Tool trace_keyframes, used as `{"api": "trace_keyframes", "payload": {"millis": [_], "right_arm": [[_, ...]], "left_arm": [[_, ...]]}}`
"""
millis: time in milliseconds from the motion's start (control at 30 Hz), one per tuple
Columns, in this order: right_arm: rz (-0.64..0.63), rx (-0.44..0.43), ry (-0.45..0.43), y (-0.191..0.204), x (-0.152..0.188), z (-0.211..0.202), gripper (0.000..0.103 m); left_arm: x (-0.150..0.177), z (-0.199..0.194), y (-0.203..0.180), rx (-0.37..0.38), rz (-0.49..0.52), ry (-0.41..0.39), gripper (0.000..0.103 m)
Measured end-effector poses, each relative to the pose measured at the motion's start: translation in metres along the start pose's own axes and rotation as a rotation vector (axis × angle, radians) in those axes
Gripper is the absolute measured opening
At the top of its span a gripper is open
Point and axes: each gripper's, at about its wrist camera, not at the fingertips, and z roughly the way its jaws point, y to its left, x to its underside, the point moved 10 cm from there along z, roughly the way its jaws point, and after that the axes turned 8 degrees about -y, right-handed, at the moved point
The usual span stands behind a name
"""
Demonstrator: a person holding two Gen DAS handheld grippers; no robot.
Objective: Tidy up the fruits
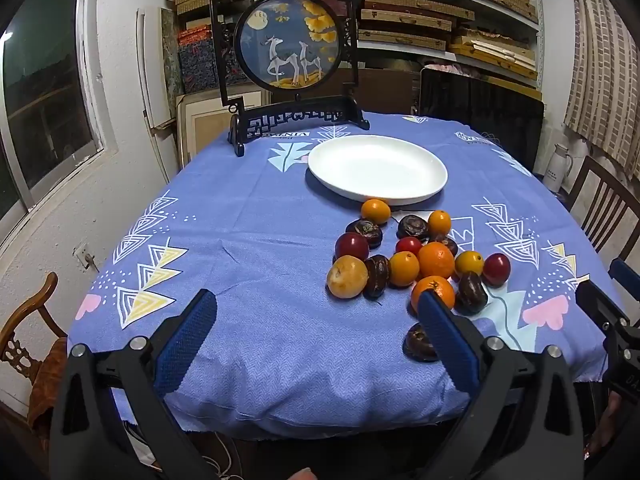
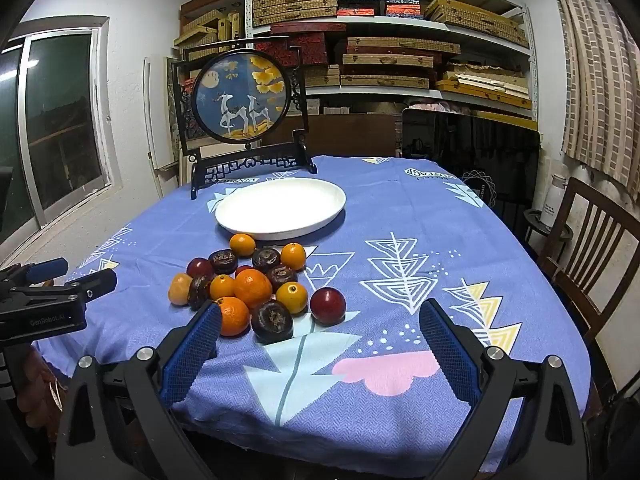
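A pile of fruits lies on the blue patterned tablecloth: oranges, small yellow-orange fruits, red plums and dark brown water chestnuts. An empty white plate stands just behind the pile; it also shows in the right wrist view. My left gripper is open and empty, near the table's front edge, left of the pile. My right gripper is open and empty, with the nearest orange beside its left finger. One dark chestnut lies apart at the front.
A round framed deer picture on a black stand stands at the table's back. Wooden chairs stand at the right and another at the left. Shelves with boxes fill the back wall. A window is at the left.
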Motion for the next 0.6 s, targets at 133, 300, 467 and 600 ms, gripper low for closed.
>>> {"api": "trace_keyframes", "payload": {"millis": [133,300,467,600], "right_arm": [[0.000,0.000,-0.001,0.0000,0.0002,0.0000,0.099],[0.000,0.000,-0.001,-0.0001,0.0005,-0.0002,0.099],[0.000,0.000,0.000,0.0003,0.0006,-0.0005,0.099],[0.001,0.000,0.001,0.0002,0.0009,-0.0004,0.099]], "left_arm": [[0.0005,0.0000,-0.0009,0.000,0.001,0.001,0.099],[-0.0025,0.0007,0.0046,0.000,0.001,0.002,0.099],[-0.0041,0.0003,0.0072,-0.002,0.001,0.003,0.099],[-0.0020,0.0009,0.0040,0.000,-0.002,0.002,0.099]]}}
